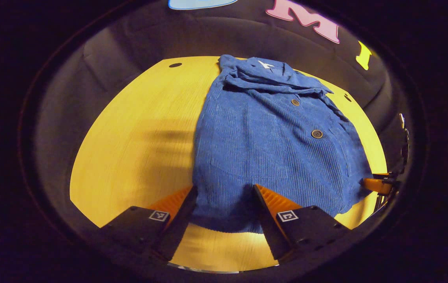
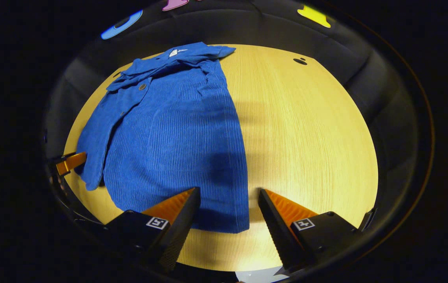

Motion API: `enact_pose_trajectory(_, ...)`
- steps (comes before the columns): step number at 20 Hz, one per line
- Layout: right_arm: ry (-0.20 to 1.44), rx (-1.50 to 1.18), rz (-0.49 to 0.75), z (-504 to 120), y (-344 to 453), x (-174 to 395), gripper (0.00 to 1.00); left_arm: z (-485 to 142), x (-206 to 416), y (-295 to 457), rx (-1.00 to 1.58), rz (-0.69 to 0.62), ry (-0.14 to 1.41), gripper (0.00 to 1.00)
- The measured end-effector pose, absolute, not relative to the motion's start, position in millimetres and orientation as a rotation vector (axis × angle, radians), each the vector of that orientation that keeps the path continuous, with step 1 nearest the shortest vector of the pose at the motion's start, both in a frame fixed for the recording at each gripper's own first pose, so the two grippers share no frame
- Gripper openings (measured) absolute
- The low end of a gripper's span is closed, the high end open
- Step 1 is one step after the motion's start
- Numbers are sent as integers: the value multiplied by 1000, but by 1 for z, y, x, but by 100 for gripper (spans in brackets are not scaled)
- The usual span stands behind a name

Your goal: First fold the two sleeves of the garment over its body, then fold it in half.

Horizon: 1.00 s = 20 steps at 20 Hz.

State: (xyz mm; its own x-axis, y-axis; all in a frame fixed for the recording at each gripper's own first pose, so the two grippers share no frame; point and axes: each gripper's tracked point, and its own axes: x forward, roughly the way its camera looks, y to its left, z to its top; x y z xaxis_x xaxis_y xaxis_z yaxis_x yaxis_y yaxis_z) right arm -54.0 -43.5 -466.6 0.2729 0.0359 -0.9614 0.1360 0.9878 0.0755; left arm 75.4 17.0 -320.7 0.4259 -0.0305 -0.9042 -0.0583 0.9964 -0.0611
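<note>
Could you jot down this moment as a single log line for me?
phase: sleeves folded over blue garment, half-fold pending | left gripper: open above hem | right gripper: open over hem corner | wooden table

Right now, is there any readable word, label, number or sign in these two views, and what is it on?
No readable text.
White neck label inside the collar of the blue corduroy shirt: too small to read.
Square black-and-white markers on the left tool fingers and the right tool fingers: coded patterns, not words.
Shirt buttons: no legible marking.

Blue corduroy garment [image 1: 271,149], sleeves folded in
</note>
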Motion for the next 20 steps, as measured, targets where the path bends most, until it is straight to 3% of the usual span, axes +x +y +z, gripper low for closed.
enact_pose_trajectory(1,1295,163,-79,-466,-41,-52,96,-324,78,18,-83,31,1129,67)
enact_pose_trajectory(2,1298,173,-78,-466,-37,-51,83,-327,81,16,-110,56,1115,51)
enact_pose_trajectory(5,1253,212,-71,-464,-27,-45,26,-325,84,-6,-254,45,1089,8)
enact_pose_trajectory(6,1230,222,-54,-465,-21,-41,8,-324,81,-13,-289,32,1080,9)
enact_pose_trajectory(7,1226,226,-18,-466,-14,-43,6,-323,82,-17,-329,23,1073,0)
enact_pose_trajectory(13,1207,331,-10,-451,-8,-28,5,-309,83,-22,-335,-14,1078,0)
enact_pose_trajectory(20,981,385,44,-376,-17,89,5,-225,161,-12,-211,-85,925,0)
